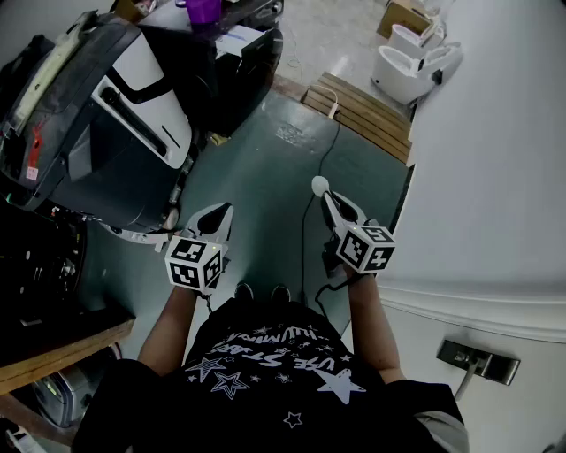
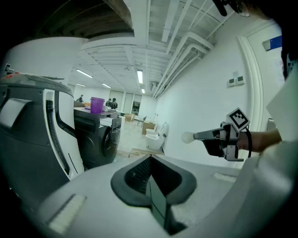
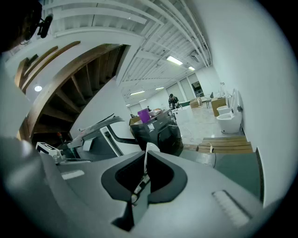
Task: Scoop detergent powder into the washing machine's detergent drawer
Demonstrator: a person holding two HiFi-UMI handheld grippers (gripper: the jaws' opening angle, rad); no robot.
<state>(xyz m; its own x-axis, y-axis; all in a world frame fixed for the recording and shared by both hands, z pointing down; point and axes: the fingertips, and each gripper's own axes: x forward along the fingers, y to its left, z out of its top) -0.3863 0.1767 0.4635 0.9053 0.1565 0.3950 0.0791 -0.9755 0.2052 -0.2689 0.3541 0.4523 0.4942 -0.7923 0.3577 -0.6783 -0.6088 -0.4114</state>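
The right gripper [image 1: 334,203] pinches the white scoop [image 1: 319,185] by its handle; the left gripper [image 1: 215,221] sits pressed together, empty; best carry the scoop level toward the washing machine [image 1: 252,71], well apart ahead.

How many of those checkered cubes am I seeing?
2. One marker cube sits on the left gripper, the other on the right gripper, which holds a white scoop. None seems hidden.

**Head view:** taken from above, facing steeply down past the left claw [image 1: 219,214] and right claw [image 1: 334,202] to the floor [image 1: 265,168].

**Gripper views:** each sits close behind its own claw and faces level, outward.

**Shared by all three:** the purple cup [image 1: 203,11] and the toilets [image 1: 402,66]. The left gripper view also catches the right claw and its scoop [image 2: 187,137] at the right of the frame.
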